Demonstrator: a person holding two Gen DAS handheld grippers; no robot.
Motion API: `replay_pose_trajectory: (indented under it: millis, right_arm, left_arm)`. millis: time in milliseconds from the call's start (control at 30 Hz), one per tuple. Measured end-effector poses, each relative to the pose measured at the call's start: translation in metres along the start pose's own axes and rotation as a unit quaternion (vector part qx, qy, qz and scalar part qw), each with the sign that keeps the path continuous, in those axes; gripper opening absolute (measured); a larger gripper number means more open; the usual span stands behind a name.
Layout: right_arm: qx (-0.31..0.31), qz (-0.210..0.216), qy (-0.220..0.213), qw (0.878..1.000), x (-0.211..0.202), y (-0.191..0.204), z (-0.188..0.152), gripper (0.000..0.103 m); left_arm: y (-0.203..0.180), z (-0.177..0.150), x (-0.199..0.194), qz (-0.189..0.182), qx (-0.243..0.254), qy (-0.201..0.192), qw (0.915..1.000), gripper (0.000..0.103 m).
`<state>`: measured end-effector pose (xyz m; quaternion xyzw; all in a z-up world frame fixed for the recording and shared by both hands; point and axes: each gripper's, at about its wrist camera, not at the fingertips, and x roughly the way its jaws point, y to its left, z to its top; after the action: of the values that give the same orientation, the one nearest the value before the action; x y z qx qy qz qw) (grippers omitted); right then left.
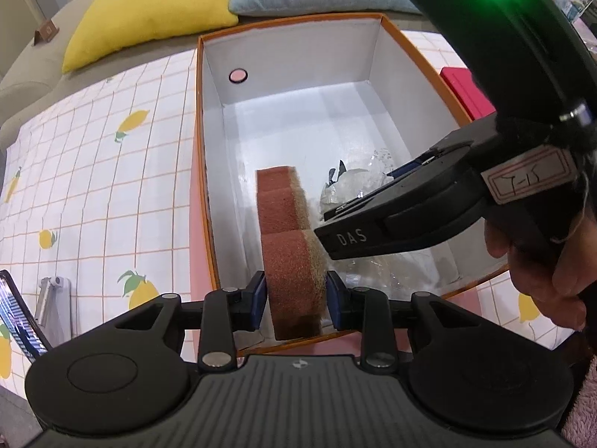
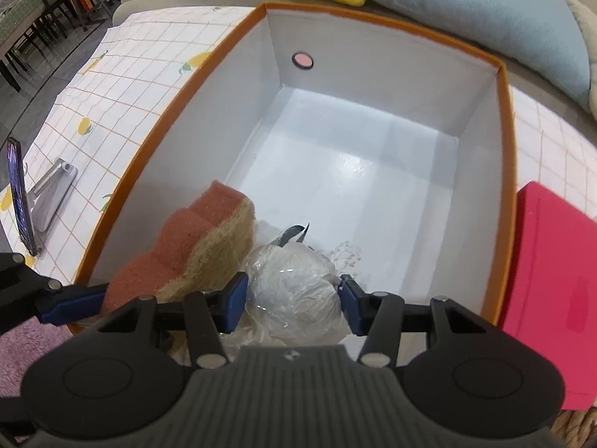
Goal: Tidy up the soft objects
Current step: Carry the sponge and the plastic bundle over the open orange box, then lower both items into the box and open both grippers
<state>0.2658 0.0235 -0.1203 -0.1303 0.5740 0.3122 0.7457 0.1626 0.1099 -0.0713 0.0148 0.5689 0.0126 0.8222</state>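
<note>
Overhead, both grippers point down into an orange-rimmed white box on a lemon-print checked tablecloth, with yellow and pale blue cushions on a couch behind. The left gripper clasps a brown sponge upright near the box's left wall. The right gripper grips a clear plastic-wrapped bundle beside it.

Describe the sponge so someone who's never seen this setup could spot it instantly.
Find the open orange-edged box with white walls on the lemon-print tablecloth. At its near end, the sponge stands on edge between the left tongs, beside a crumpled clear plastic bundle. It is the only opaque item in the box: a rust-red scouring face with a wavy outline, backed by tan foam.
</note>
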Motion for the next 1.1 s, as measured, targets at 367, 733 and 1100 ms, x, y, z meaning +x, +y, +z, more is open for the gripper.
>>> replay_pose_trajectory:
  millis: [367, 733, 1100]
  right_arm:
    - [-0.003, -0.003, 0.007, 1.0, 0.009, 0.004, 0.002, 0.055]
    - [-0.014, -0.025, -0.001, 1.0, -0.012, 0.002, 0.002, 0.068]
    - [-0.04, -0.07, -0.057, 0.995, -0.059, 0.001, -0.004, 0.075]
  left_arm:
    - [0.001, -0.003, -0.002, -0.01, -0.012, 0.003, 0.9999, 0.072]
    - [-0.001, -0.01, -0.021, -0.017, -0.029, -0.024, 0.9992, 0.077]
    - [-0.008, -0.014, -0.051, -0.014, -0.031, -0.067, 0.9972, 0.078]
